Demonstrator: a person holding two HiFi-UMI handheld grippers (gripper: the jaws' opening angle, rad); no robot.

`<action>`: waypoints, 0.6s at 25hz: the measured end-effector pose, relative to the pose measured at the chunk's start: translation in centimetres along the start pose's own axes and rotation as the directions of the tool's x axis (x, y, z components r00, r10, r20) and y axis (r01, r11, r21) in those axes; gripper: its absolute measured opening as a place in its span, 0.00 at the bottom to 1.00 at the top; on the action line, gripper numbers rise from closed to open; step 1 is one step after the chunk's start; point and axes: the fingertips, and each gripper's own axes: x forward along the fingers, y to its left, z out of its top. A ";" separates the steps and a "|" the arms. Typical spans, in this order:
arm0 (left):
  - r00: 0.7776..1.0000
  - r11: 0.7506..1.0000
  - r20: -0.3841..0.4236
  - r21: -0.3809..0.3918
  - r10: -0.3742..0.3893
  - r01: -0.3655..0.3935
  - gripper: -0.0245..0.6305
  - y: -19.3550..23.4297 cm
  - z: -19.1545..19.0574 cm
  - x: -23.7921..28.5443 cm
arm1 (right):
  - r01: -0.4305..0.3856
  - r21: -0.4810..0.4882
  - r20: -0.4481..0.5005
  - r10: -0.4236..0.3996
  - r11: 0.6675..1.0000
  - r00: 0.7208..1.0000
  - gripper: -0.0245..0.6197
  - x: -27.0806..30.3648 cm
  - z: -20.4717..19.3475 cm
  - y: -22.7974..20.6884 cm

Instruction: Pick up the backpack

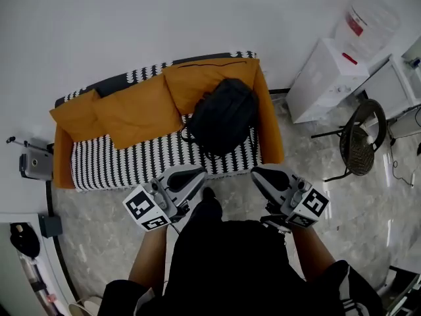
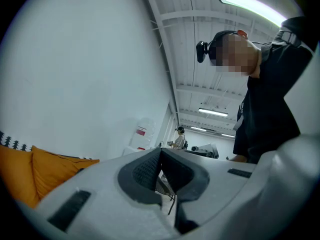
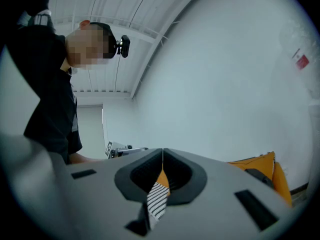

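Head view: the black backpack (image 1: 222, 116) sat on the striped sofa (image 1: 131, 160) against orange cushions (image 1: 135, 110), with left tongs (image 1: 195, 174) and right tongs (image 1: 260, 173) at its near edge. Left gripper view: jaws pressed together, empty. Right gripper view: jaws together too, nothing held.

We note: backpack (image 1: 223, 116) black. Sofa (image 1: 131, 163) cover in black-and-white stripes, with small black figures on white along the back edge. Cushions (image 1: 135, 110) orange. Floor (image 1: 92, 236) pale grey, marbled. Wall (image 1: 131, 18) white. Left gripper (image 1: 197, 173) and right gripper (image 1: 260, 172) have light grey shells, black pads and black-and-white square markers on the cubes. Water dispenser (image 1: 325, 78) white, with a red label.
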 end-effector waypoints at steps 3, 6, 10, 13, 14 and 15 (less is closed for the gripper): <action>1.000 1.000 0.002 -0.001 -0.007 0.007 0.07 3.3 1.4 -1.1 | 0.005 0.014 0.019 -0.005 1.000 1.000 0.08 4.0 0.8 -0.8; 1.000 1.000 -0.001 0.003 -0.020 0.020 0.07 6.2 2.5 -2.1 | 0.017 0.008 0.036 -0.017 1.000 0.999 0.08 7.6 2.0 -1.5; 0.999 0.999 -0.008 0.009 -0.038 0.038 0.07 9.2 2.8 -2.6 | 0.086 -0.050 -0.014 -0.087 0.995 0.996 0.08 9.7 1.1 -3.7; 0.999 0.999 -0.009 0.002 -0.041 0.041 0.07 11.2 2.5 -2.7 | 0.130 -0.064 -0.039 -0.132 0.989 0.990 0.08 10.3 0.8 -5.0; 0.999 0.999 -0.008 -0.003 -0.041 0.041 0.07 11.7 2.4 -2.7 | 0.141 -0.066 -0.045 -0.144 0.988 0.988 0.08 10.3 0.8 -5.3; 0.999 0.999 -0.007 -0.009 -0.041 0.041 0.07 12.1 2.2 -2.6 | 0.152 -0.069 -0.051 -0.156 0.986 0.986 0.08 10.2 0.7 -5.7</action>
